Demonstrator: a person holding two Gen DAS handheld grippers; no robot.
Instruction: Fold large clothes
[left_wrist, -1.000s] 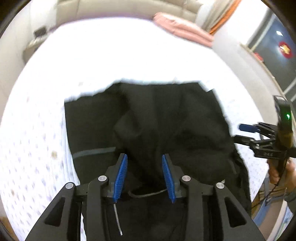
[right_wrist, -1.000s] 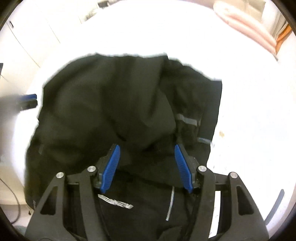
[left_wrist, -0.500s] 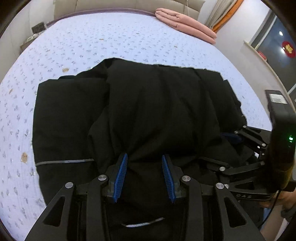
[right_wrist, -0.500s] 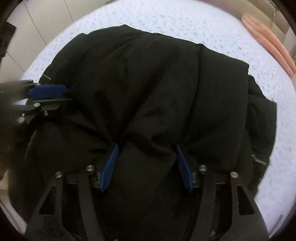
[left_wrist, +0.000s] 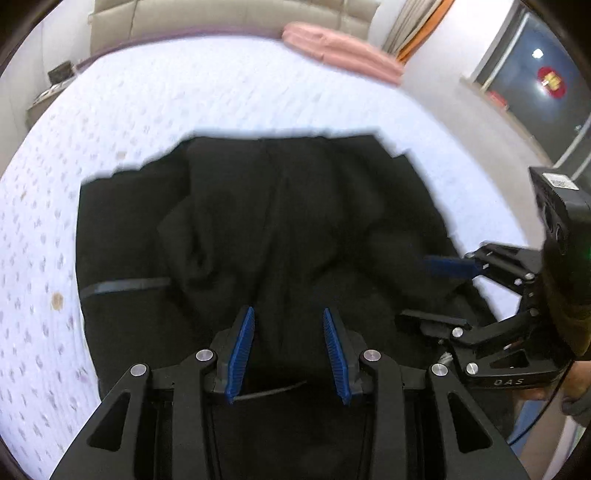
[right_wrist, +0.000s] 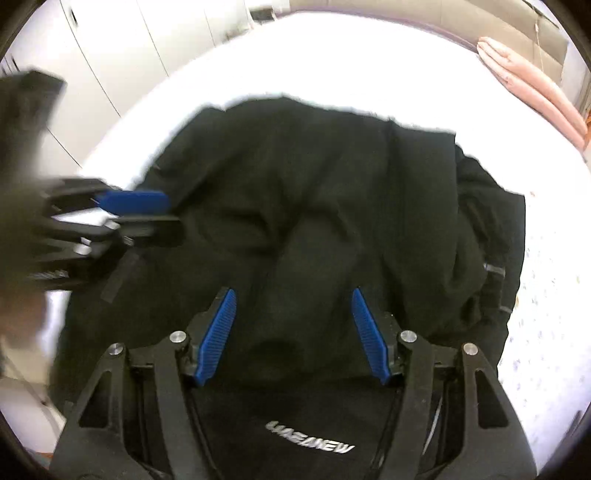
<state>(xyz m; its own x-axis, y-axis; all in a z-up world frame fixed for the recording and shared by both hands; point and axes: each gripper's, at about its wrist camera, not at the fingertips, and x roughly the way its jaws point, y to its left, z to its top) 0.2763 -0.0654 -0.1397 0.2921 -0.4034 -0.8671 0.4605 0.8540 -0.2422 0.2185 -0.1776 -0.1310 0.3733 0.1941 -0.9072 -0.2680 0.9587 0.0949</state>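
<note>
A large black jacket (left_wrist: 295, 221) lies spread on the bed (left_wrist: 147, 110), with a folded-over layer bunched at the near side. In the left wrist view my left gripper (left_wrist: 289, 314) is shut on a thick fold of that cloth, creases fanning out from between the blue pads. My right gripper (left_wrist: 428, 291) sits low at the jacket's right edge. In the right wrist view my right gripper (right_wrist: 293, 295) holds a wide wad of the jacket (right_wrist: 314, 184) between its pads, above a white logo. My left gripper (right_wrist: 170, 214) shows blurred at the left.
A folded pink cloth (left_wrist: 340, 51) lies at the bed's far right corner, by a beige headboard (left_wrist: 221, 14). White wardrobe doors (right_wrist: 110, 55) stand beyond the bed (right_wrist: 332, 66). A dark window (left_wrist: 535, 81) is at right. A person's hand (left_wrist: 576, 387) grips the right handle.
Both grippers have come down toward the bed with the jacket's near edge still between their pads. The right gripper has drawn in closer to the left one.
</note>
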